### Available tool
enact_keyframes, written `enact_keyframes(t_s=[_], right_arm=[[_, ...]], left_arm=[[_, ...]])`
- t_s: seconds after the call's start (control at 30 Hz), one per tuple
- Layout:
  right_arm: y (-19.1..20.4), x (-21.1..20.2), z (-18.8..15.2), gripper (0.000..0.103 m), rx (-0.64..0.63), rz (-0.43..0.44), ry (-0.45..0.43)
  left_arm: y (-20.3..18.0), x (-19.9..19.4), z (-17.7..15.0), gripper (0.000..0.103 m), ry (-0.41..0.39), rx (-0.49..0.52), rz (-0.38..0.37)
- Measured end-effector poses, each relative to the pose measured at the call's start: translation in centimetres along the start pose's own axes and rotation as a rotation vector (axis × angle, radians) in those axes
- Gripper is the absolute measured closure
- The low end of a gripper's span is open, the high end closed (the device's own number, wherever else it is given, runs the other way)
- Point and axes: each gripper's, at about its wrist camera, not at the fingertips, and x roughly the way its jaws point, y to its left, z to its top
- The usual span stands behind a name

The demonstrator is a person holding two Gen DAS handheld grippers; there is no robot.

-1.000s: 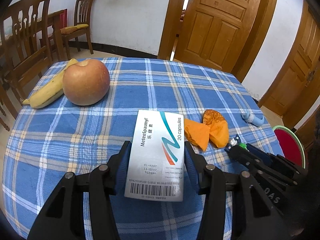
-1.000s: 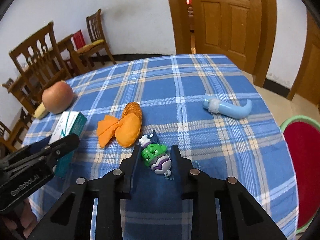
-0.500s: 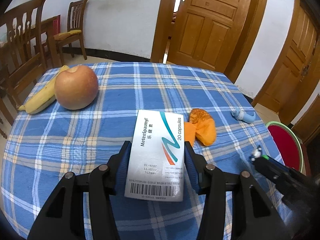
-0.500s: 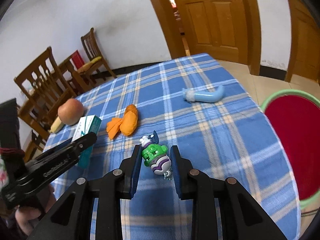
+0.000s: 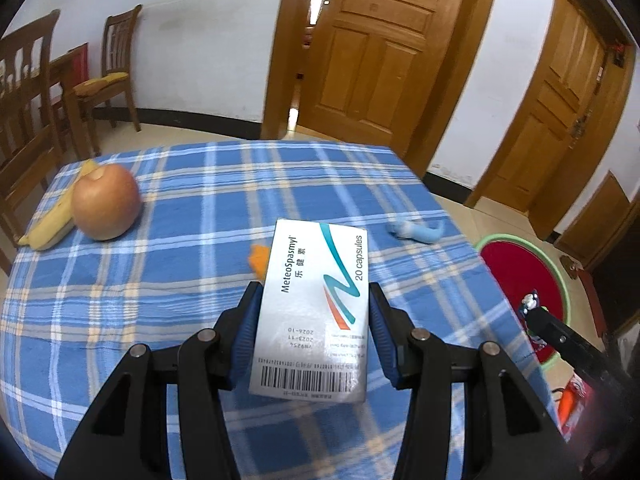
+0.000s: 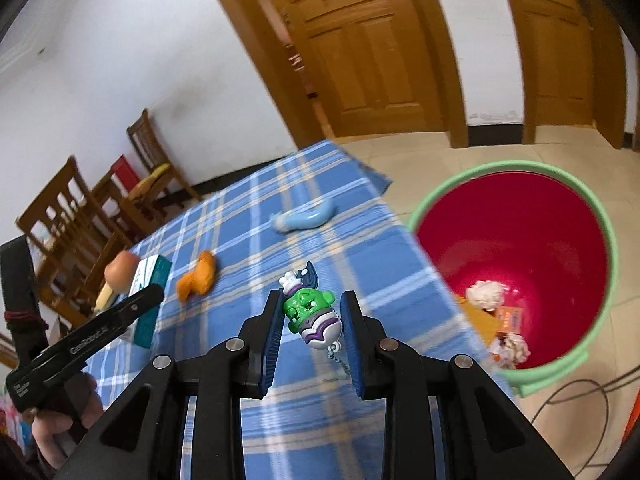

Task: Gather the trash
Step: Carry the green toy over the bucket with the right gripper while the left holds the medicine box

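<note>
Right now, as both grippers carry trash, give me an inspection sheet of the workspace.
Surface: table under a blue plaid cloth.
Job's things: box, toy, red bin with green rim on the floor, scraps inside.
Clutter: apple, banana, orange wrapper, blue tube.
Grippers: left gripper shut on box; right gripper shut on toy.
Cables: black cable on the floor by the bin.
Surroundings: wooden doors, chairs, white wall.
</note>
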Motion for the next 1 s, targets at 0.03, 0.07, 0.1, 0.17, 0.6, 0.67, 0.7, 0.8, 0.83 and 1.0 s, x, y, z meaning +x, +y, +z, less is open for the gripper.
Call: enact_keyframes(t_s=[0.03, 0.07, 0.1, 0.17, 0.6, 0.67, 0.7, 0.8, 0.83, 1.0], right_arm=[[-0.6, -0.3, 0.1, 0.074, 0.014, -0.004, -0.008], [-1.2, -0.7, 0.2, 0.074, 0.027, -0.009, -0.016], [-1.8, -1.0, 0.3, 0.074, 0.041, -0.016, -0.025], [-2.8, -1.5, 0.6, 0.074, 0.060, -0.025, -0.037], [-9.5, -3.3, 1.4, 0.074, 0.166, -0.110, -0.094], [-10.4, -3.3, 1.3, 0.074, 0.182, -0.122, -0.093], [-10.8, -3.3, 1.3, 0.074, 0.188, -0.125, -0.092], [-12.0, -3.1, 1.2, 0.074, 0.209, -0.136, -0.085], [-12.3, -3.0, 1.1, 0.074, 0.214, -0.142, -0.084], [-13.5, -2.9, 1.0, 0.072, 0.239, -0.163, -0.081]], left_arm=[[-0.5, -0.1, 0.1, 0.051, 0.002, 0.007, -0.010], [-1.1, -0.1, 0.2, 0.051, 0.006, 0.014, -0.022], [-1.5, -0.1, 0.3, 0.051, 0.009, 0.019, -0.031], [-2.4, -0.1, 0.4, 0.051, 0.020, 0.025, -0.056], [-10.0, 1.2, 1.0, 0.051, 0.068, 0.112, -0.170], [-11.3, 1.5, 1.0, 0.051, 0.068, 0.131, -0.180], [-11.9, 1.7, 1.1, 0.051, 0.069, 0.139, -0.183], [-13.1, 2.3, 1.1, 0.051, 0.076, 0.158, -0.192], [-13.5, 2.5, 1.1, 0.051, 0.080, 0.164, -0.193], [-15.5, 3.3, 0.8, 0.051, 0.096, 0.198, -0.205]])
